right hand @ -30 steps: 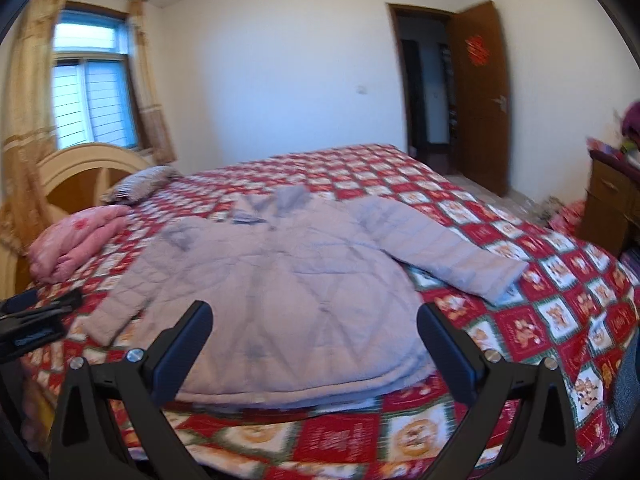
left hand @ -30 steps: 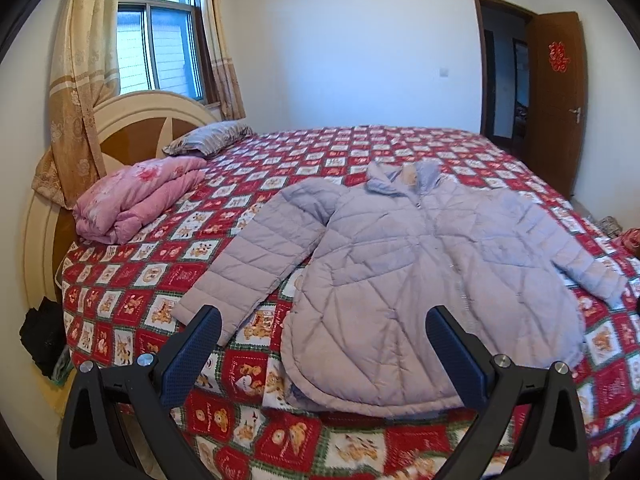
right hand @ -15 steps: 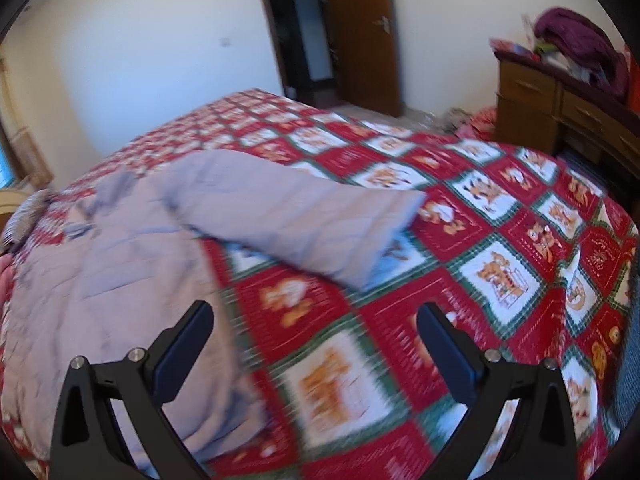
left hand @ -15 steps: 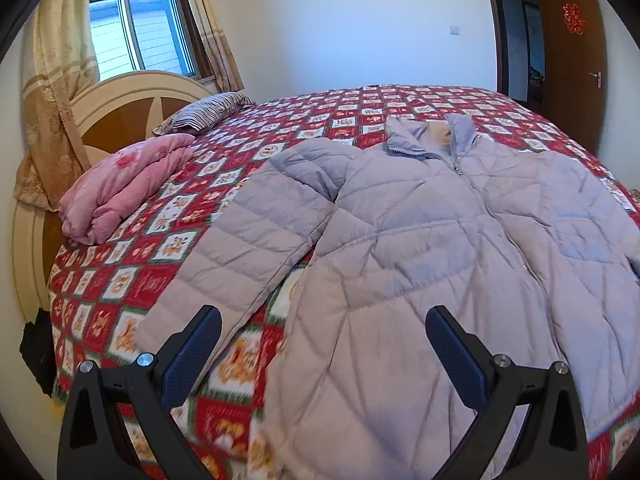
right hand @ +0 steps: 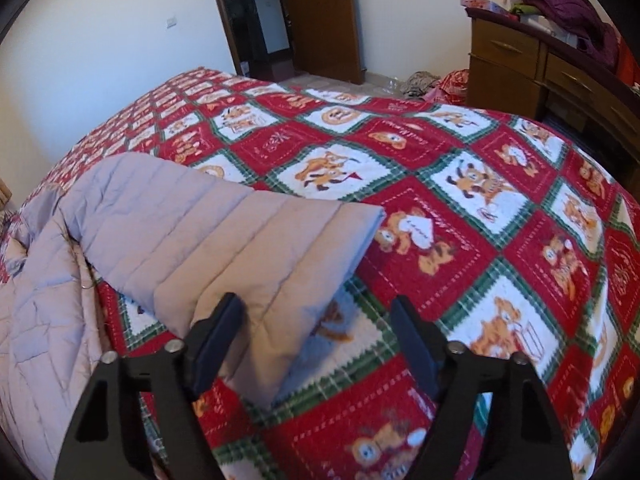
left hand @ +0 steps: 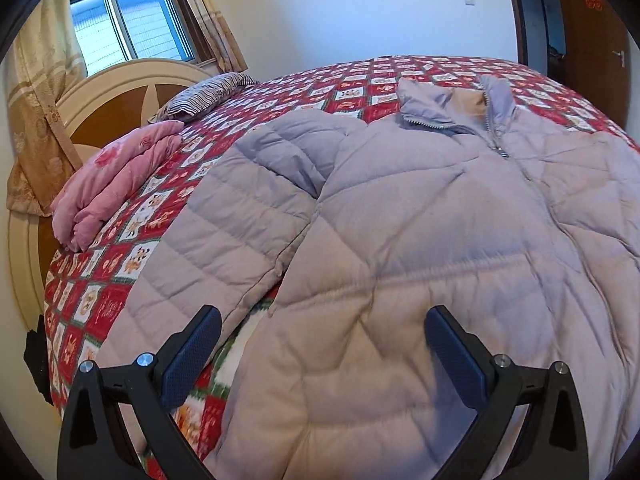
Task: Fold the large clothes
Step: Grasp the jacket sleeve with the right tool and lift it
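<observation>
A pale lilac quilted jacket (left hand: 420,240) lies spread flat, front up, on a bed covered by a red, white and green patchwork quilt (right hand: 460,200) printed with cartoon bears. I will place everything against that jacket.

My left gripper (left hand: 320,344) hangs over the jacket's lower body, angled downward. Its two dark blue pads stand wide apart, gripping nothing; the gap between one sleeve (left hand: 224,248) and the body lies just inside the left-hand pad. The collar (left hand: 452,108), zipped part-way, sits at the jacket's far end. Beyond the sleeve, away from the jacket, a folded pink blanket (left hand: 112,184) rests by the headboard (left hand: 120,92), with a striped pillow (left hand: 208,96) further along.

My right gripper (right hand: 316,328) is at the jacket's other sleeve (right hand: 224,240), which stretches out from the body across the quilt. Its jaws have just been closing, yet are still apart: the cuff end lies between them, one pad at the fabric, the other clear over bare quilt. I am not gripping it. Well past the cuff stand a wooden dresser (right hand: 520,60) and an open door (right hand: 320,16).
</observation>
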Demonstrator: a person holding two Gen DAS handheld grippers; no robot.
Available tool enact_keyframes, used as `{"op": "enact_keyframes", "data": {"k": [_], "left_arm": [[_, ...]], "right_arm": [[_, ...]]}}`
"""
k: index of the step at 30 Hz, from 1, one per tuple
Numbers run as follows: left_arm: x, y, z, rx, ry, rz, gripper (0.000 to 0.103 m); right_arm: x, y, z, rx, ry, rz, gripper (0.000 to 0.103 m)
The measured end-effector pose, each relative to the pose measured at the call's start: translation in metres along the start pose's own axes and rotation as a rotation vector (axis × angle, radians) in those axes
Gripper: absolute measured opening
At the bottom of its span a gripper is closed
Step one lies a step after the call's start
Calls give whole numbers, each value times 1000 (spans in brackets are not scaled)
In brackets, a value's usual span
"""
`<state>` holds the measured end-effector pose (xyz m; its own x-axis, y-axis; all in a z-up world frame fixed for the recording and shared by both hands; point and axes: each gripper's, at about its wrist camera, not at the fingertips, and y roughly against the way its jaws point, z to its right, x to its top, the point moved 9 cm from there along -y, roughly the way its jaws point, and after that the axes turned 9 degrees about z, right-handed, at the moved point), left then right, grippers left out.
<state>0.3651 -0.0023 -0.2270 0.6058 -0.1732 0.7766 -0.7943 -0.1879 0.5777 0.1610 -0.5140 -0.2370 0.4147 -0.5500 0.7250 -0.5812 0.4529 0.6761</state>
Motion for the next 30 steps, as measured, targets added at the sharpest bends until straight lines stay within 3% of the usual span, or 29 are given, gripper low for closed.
{"op": "enact_keyframes", "data": {"k": [2, 6, 7, 16, 22, 30], "left_arm": [[3, -9, 4, 0, -8, -8, 102], [10, -20, 8, -1, -26, -11, 102], [12, -21, 8, -3, -27, -11, 102], [38, -30, -20, 13, -7, 9, 102], [31, -37, -33, 3, 48, -33, 102], [26, -48, -57, 33, 67, -44, 102]], "right_arm": [[0, -5, -3, 8, 17, -1, 60], [1, -9, -18, 35, 83, 15, 18], [3, -8, -21, 28, 109, 21, 14], [44, 21, -85, 71, 252, 152, 9], [65, 45, -173, 173, 367, 235, 8], [53, 63, -289, 314, 495, 287, 8]]}}
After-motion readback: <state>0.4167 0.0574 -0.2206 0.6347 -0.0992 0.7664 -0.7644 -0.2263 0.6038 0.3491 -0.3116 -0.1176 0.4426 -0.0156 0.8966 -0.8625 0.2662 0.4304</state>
